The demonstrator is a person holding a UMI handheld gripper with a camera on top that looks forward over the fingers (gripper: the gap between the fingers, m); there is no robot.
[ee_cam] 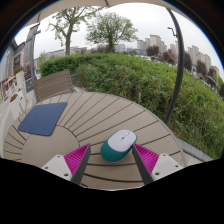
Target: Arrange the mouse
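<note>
The computer mouse (119, 143), white on top with a teal body and no readable marking, lies on the slatted wooden table (95, 115) between the gripper's (112, 158) magenta pads (76, 158), which stand open with a gap at each side of it. Ahead and to the left of the fingers a dark blue mouse pad (43, 118) rests flat, bare slats lying between it and the mouse. Beyond the table's curved far edge come a green hedge (140, 75), a dark pole (178, 70), trees (110, 28) and distant apartment blocks (155, 45).
</note>
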